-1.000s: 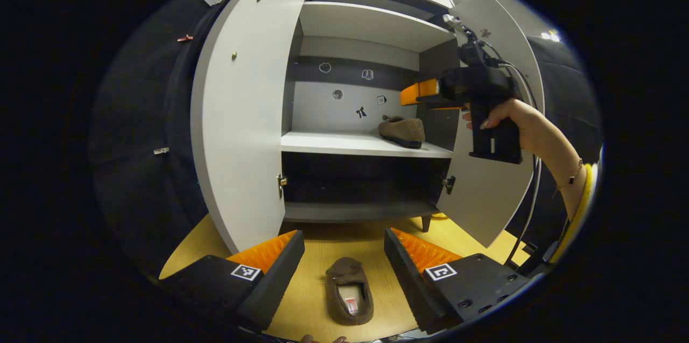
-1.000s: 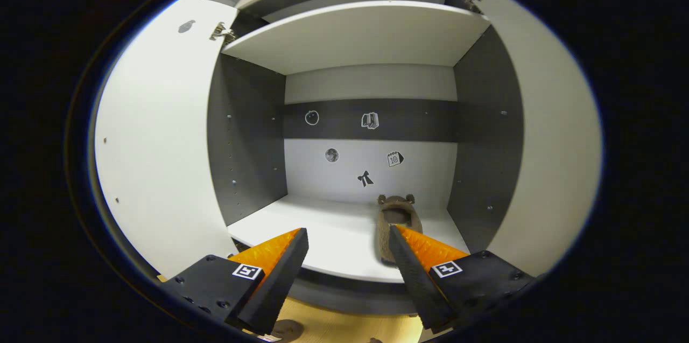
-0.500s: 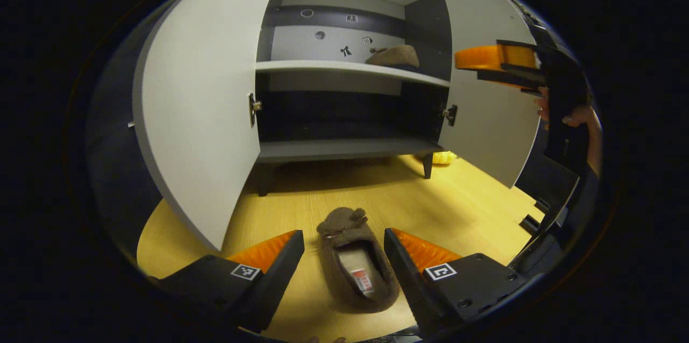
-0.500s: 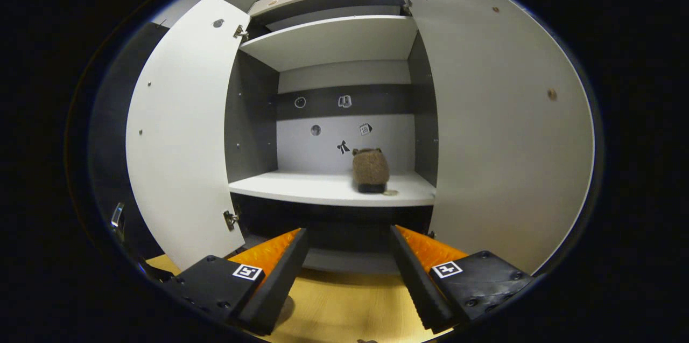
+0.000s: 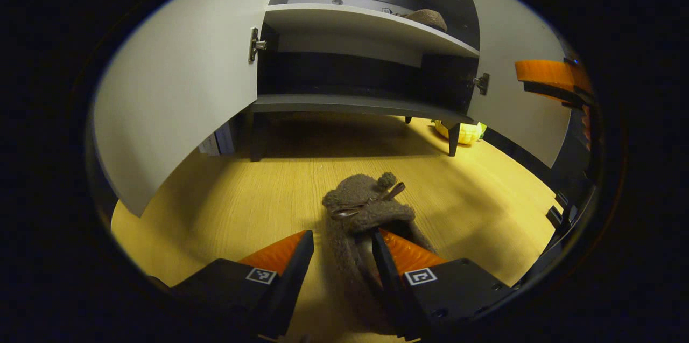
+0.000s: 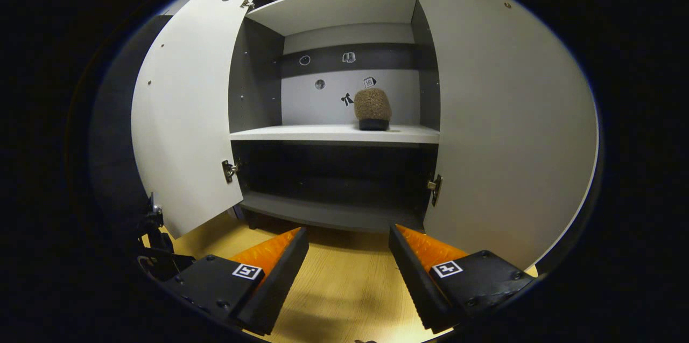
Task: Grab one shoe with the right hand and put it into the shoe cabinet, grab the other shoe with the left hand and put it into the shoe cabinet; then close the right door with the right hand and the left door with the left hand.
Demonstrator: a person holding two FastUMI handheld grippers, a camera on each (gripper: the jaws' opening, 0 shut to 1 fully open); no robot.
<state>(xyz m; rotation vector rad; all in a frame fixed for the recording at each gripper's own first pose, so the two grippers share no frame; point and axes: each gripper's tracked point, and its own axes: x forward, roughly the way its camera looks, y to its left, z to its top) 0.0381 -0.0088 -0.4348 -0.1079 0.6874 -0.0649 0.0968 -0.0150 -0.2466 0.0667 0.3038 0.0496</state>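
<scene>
Left gripper [image 5: 338, 257] down at the second shoe [image 5: 366, 219] on the wooden floor [image 5: 226, 208], fingers part-open, one finger inside the shoe's opening, the other outside the near wall; not yet clamped. Right gripper [image 6: 349, 262] wide open, holding nothing, facing the shoe cabinet [image 6: 334, 214]. First shoe [image 6: 372, 109] already on the middle shelf [image 6: 301, 134], toward its right end.

Likely trouble: soft fuzzy wall folding or slipping from a thin pinch; limp shoe sagging, toe catching the shelf edge or left door [image 5: 177, 79] on the way in. Fleecy brown knit, floppy, with a small pompom; cabinet panels smooth, flat, matte grey.
</scene>
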